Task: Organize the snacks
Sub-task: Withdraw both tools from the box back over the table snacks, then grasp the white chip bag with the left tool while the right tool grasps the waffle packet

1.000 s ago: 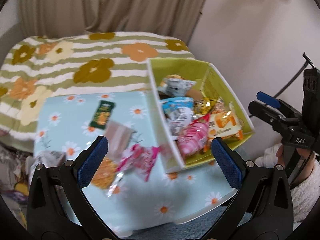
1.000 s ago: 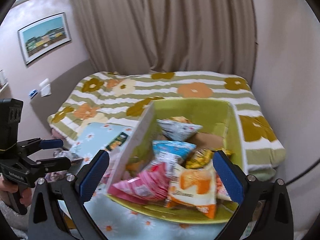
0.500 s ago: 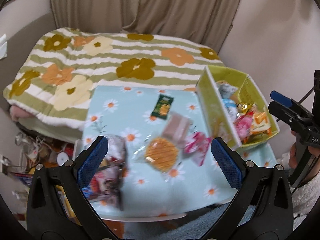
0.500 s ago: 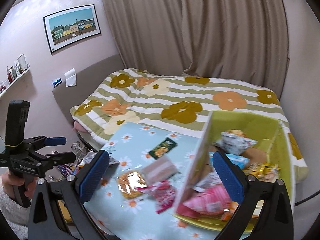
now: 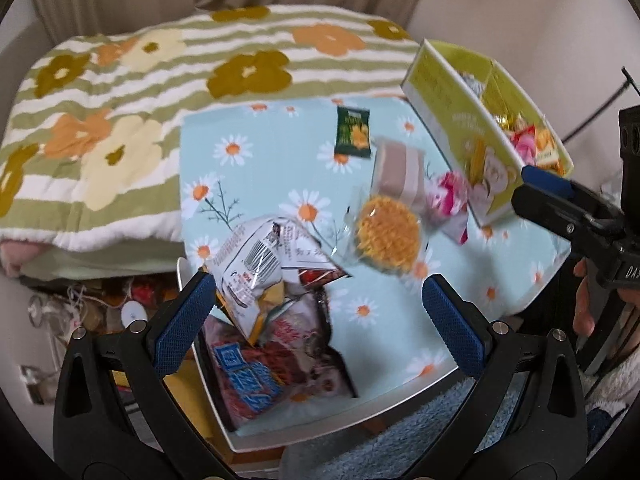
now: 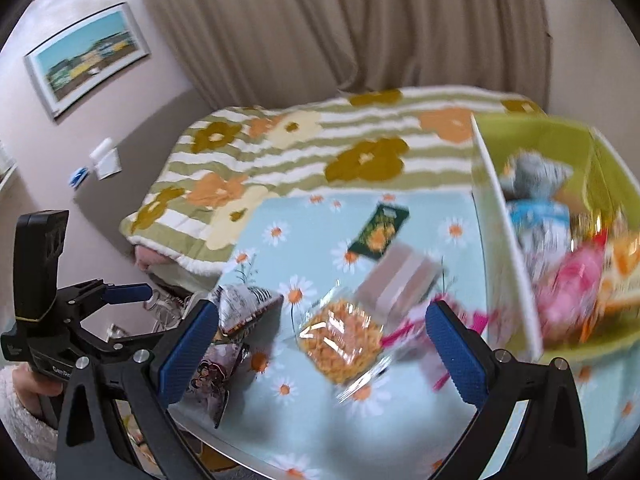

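Loose snacks lie on the daisy-print table: a green packet, a brown-and-pink wafer pack, a round golden waffle in clear wrap, a pink packet, and a pile of bags at the near left corner. The yellow-green box at the right holds several snacks. My left gripper is open and empty above the pile. My right gripper is open and empty above the waffle, with the box to its right.
A bed with a green-striped flower blanket lies behind the table. Curtains and a framed picture are on the walls. Clutter sits on the floor left of the table. A blue rug lies in front.
Both grippers have swung left, away from the box, toward the loose snacks and the pile at the table's left corner. Both stay open and empty.
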A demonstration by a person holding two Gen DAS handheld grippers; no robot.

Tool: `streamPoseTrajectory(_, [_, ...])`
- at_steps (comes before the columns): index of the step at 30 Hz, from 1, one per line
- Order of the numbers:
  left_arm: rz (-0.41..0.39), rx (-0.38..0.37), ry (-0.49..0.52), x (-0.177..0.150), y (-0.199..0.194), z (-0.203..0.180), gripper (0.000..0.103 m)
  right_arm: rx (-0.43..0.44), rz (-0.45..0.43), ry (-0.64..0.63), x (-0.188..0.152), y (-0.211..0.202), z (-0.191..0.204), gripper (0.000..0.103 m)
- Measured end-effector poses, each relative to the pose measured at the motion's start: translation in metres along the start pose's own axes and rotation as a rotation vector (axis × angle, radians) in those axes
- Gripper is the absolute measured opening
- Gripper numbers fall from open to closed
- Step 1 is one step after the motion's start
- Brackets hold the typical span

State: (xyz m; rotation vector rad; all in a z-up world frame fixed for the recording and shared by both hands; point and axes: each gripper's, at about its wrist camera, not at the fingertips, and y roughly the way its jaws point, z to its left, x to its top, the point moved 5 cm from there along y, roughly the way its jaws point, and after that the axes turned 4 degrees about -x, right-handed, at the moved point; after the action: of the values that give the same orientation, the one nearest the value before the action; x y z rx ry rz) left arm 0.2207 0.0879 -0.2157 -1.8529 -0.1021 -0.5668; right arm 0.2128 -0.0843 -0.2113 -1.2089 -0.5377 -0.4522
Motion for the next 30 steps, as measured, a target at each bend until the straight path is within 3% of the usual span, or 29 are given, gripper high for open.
streamPoseTrajectory(10, [0.129,-0.091,0.103,-0.006,0.055,0.021,0.102,-0.094,0.097,0.217,-0.046,0.048,0.000,0.103])
streamPoseTrajectory(18, [0.151,-0.069,0.144,-0.001,0.083,0.028,0.102,-0.069,0.107,-0.054,-0.053,0.085,0.002,0.103])
streamPoseTrajectory(23, [0.164,-0.017,0.175,0.001,0.097,0.031,0.102,-0.047,0.119,-0.225,-0.056,0.102,0.005,0.103])
streamPoseTrajectory(30, [0.189,0.028,0.206,0.004,0.114,0.033,0.102,-0.026,0.135,-0.346,-0.055,0.119,0.006,0.103])
